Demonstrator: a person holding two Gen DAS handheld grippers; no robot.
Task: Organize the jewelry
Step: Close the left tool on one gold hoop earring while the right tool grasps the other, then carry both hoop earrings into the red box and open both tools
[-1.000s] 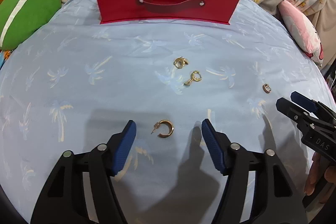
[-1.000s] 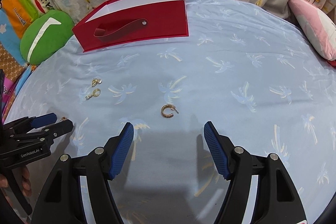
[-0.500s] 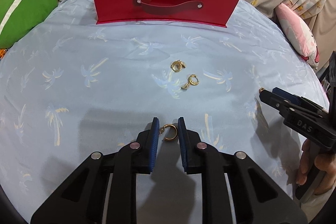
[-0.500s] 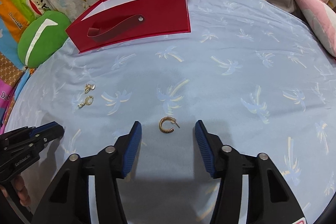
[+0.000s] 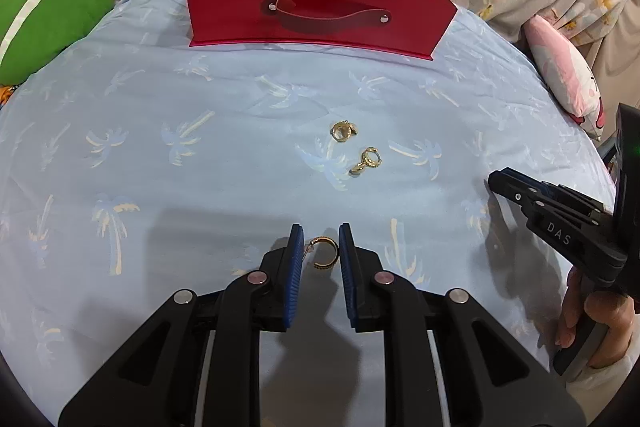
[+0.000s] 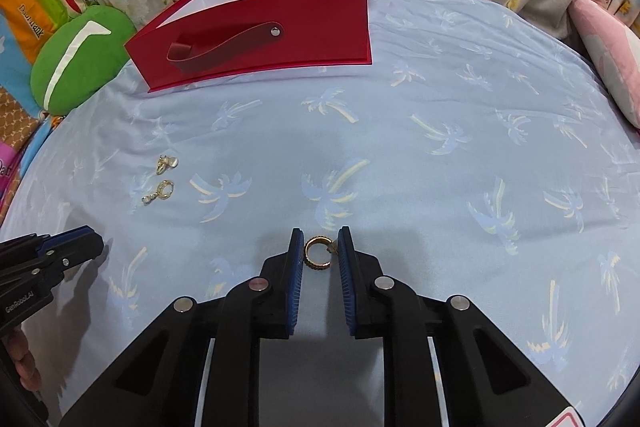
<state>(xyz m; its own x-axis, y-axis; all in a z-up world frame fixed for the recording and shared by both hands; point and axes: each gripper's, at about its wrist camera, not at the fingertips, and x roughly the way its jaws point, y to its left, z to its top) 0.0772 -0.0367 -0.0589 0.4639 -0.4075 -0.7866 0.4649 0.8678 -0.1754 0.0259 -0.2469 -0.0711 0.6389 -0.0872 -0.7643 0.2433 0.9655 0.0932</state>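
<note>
Low at frame centre, your left gripper [image 5: 319, 251] and right gripper [image 6: 319, 253] each pinch a gold hoop earring [image 5: 325, 253], seemingly only grazing them; either may slip onto the bedsheet [image 5: 160, 187].

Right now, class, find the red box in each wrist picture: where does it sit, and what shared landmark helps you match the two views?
Left wrist view: the red box sits top centre, strap side facing the camera, behind the two small earrings.
Right wrist view: the red box sits upper left, turned at an angle.
Shared landmark: the green cushion lies left of the box in both.
</note>
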